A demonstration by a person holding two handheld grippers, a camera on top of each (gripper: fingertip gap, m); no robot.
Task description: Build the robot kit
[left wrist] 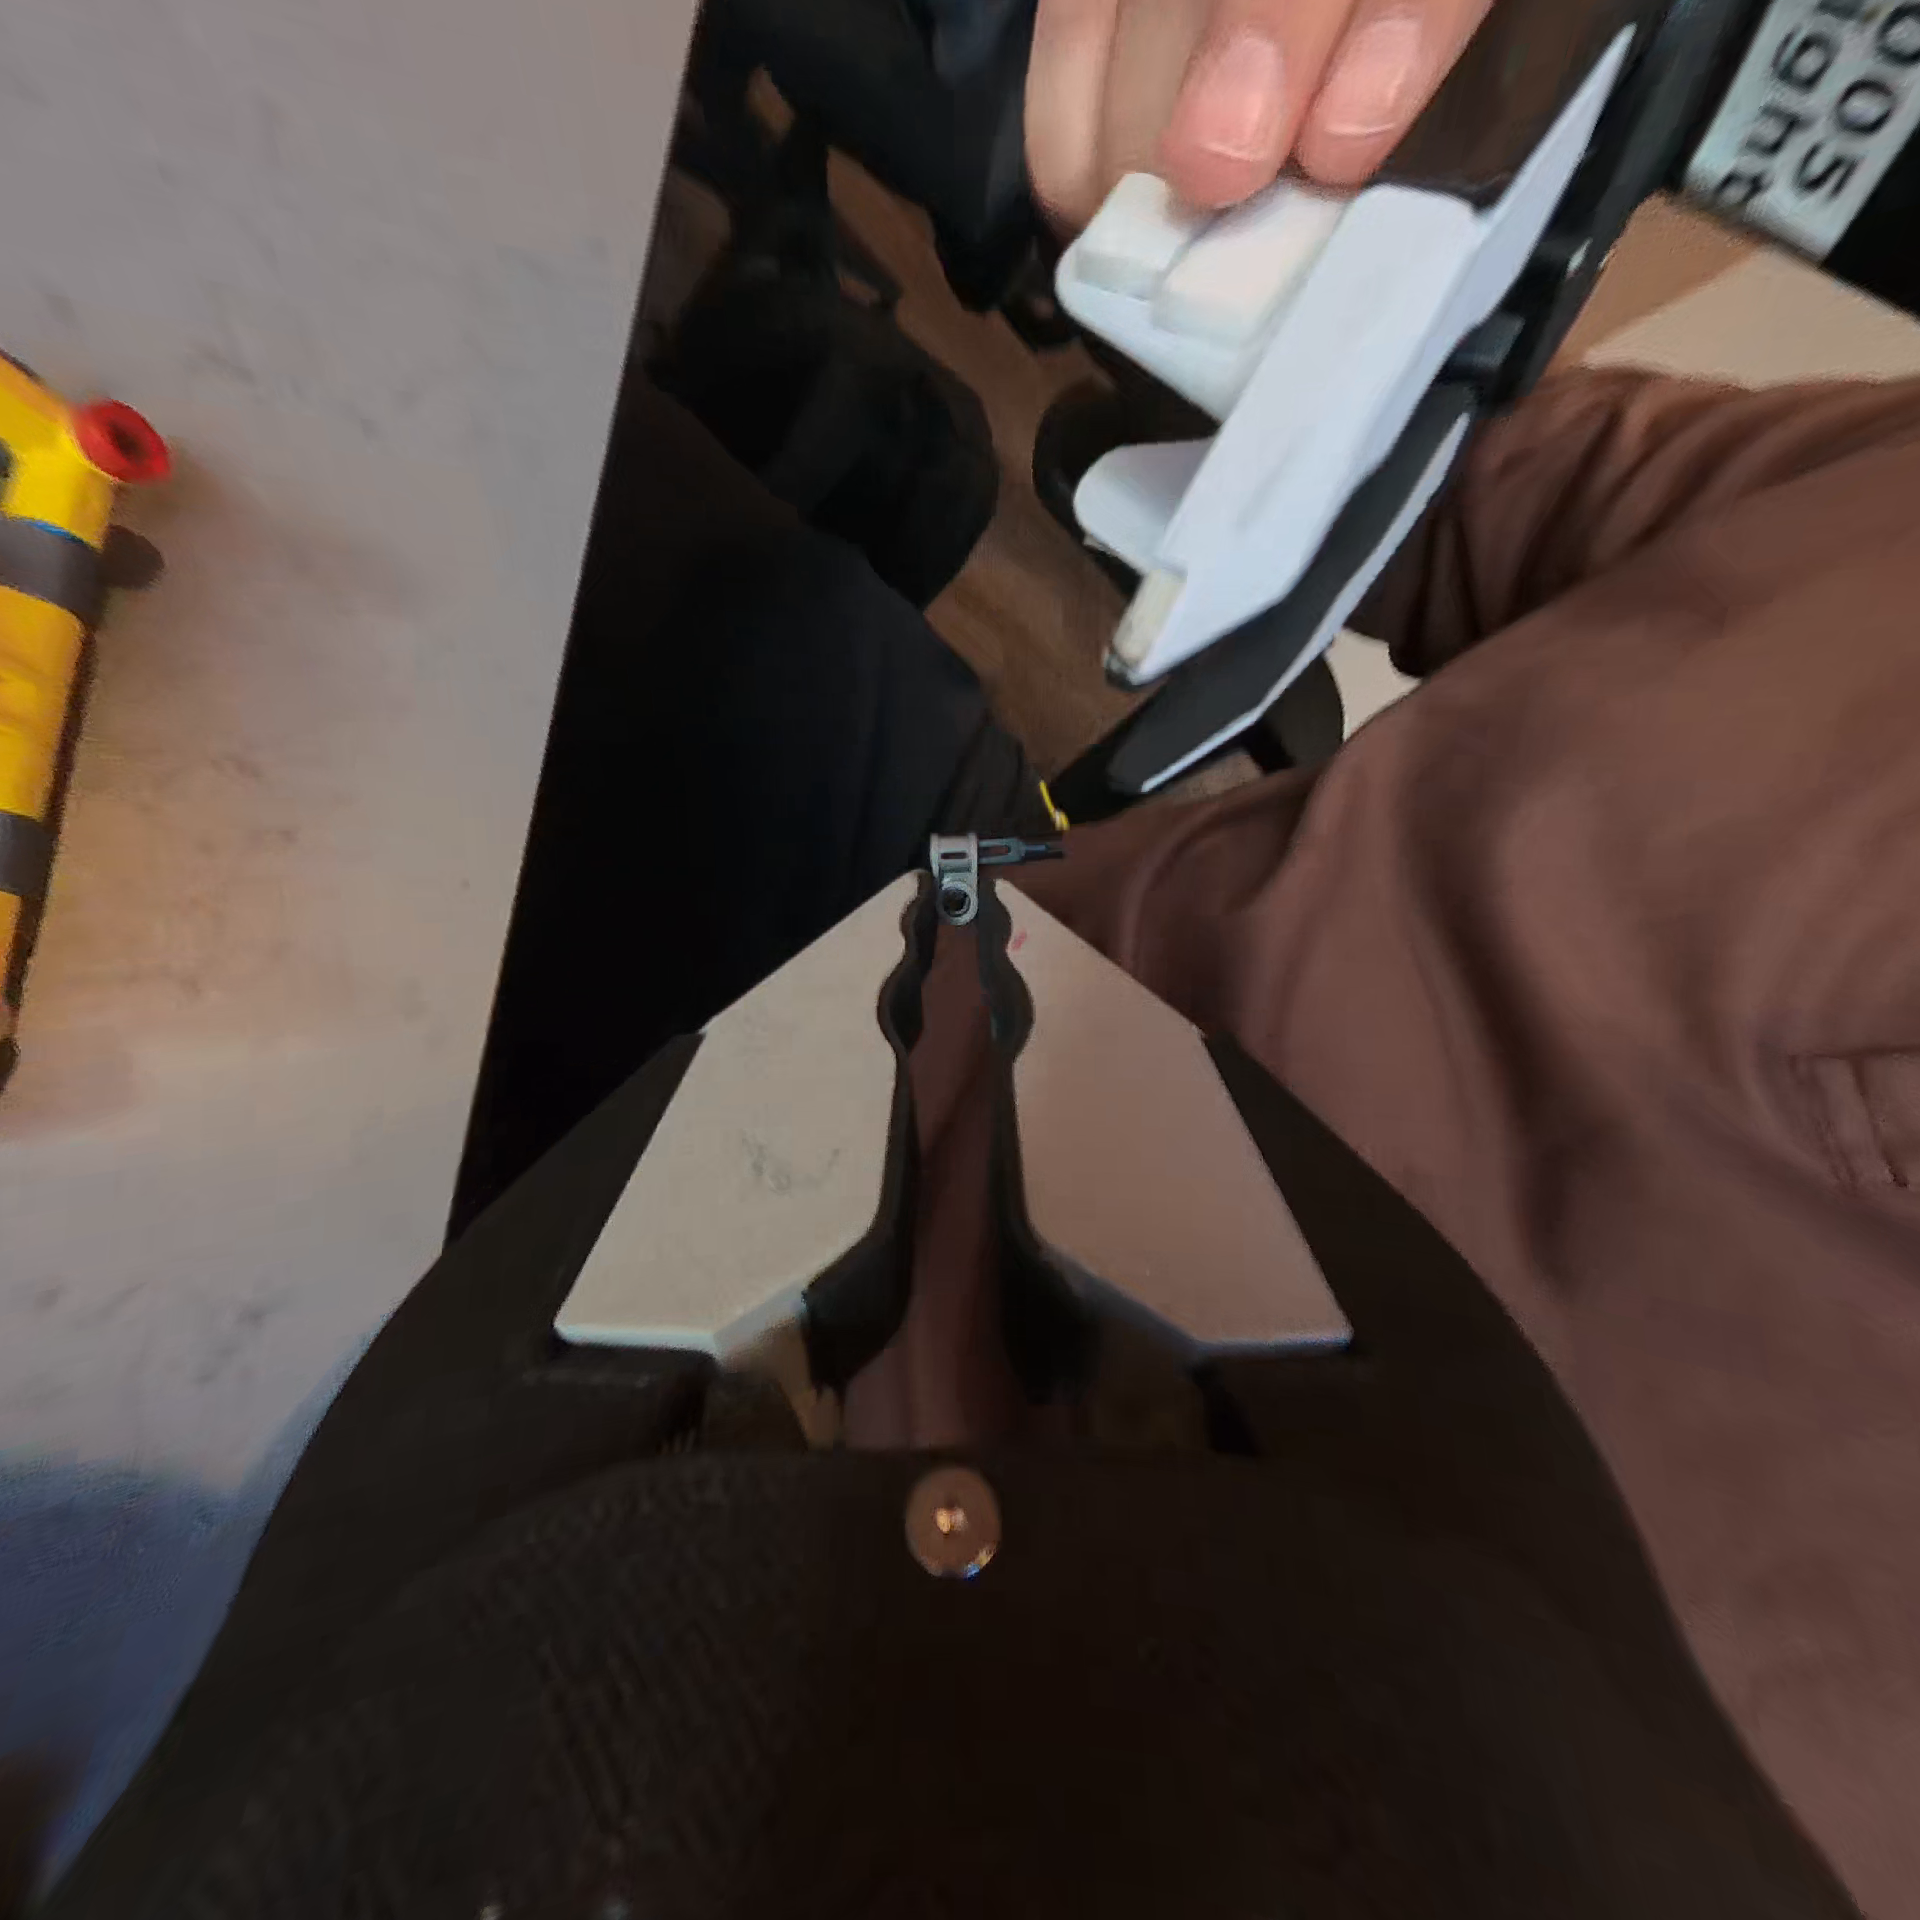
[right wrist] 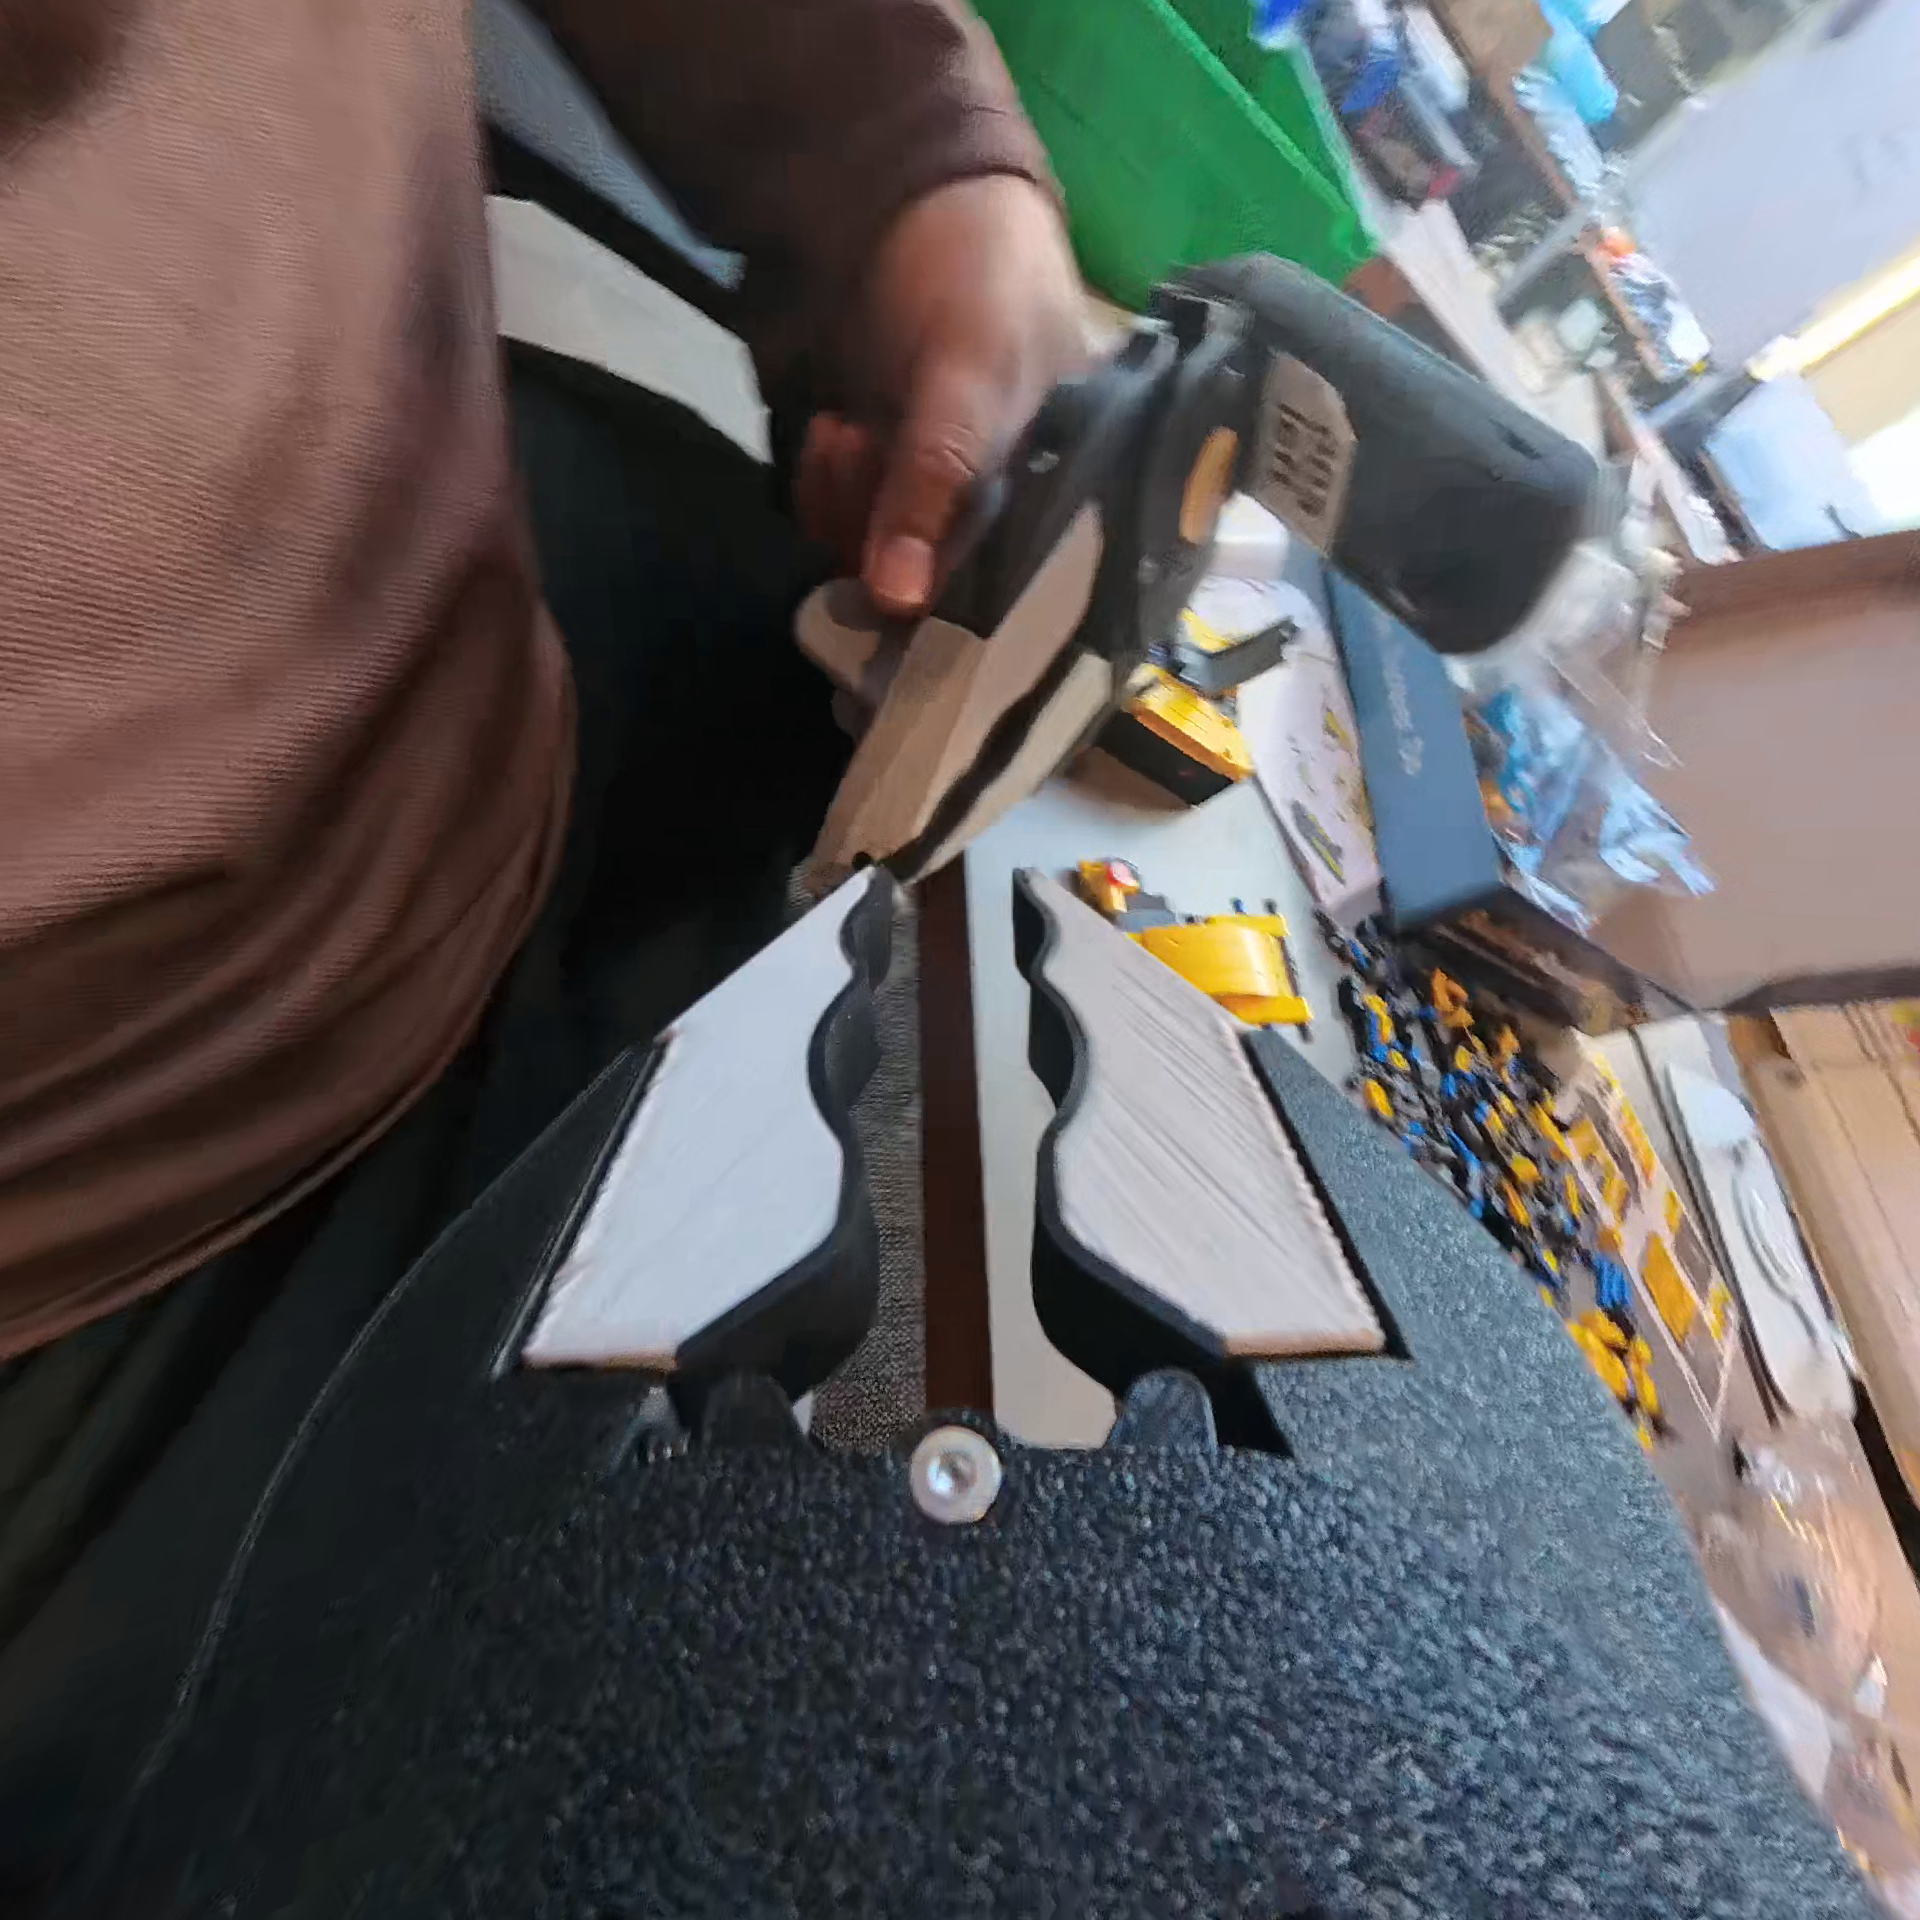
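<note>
Fingers of the left gripper (left wrist: pixel 958 902) are pressed close and pinch a small grey connector (left wrist: pixel 956 883) at their tips. A thin black pin (left wrist: pixel 1023 849) sticks out sideways from the connector. The gripper is held up off the table (left wrist: pixel 312 260), in front of a person's brown shirt (left wrist: pixel 1558 935).

Just past the pin is the tip of the right gripper (left wrist: pixel 1060 805), coming down from the top right. A hand (left wrist: pixel 1236 83) holds it, with fingers on its white trigger. In this view you cannot tell if the tip touches the pin.

The right wrist view shows more. The right gripper (right wrist: pixel 951 894) is spread wide, with nothing between its fingers. Its left fingertip is right next to the tip of the left gripper (right wrist: pixel 883 862). A hand (right wrist: pixel 956 395) holds the left gripper by its black handle. The connector is too small and blurred to see here.

Farther off on the table lie a yellow toy part (right wrist: pixel 1216 951), a heap of small blue, black and yellow pieces (right wrist: pixel 1475 1122), a dark blue box (right wrist: pixel 1423 769) and a booklet (right wrist: pixel 1320 769). The left wrist view shows only one yellow toy with a red knob (left wrist: pixel 62 644) at the left edge.
</note>
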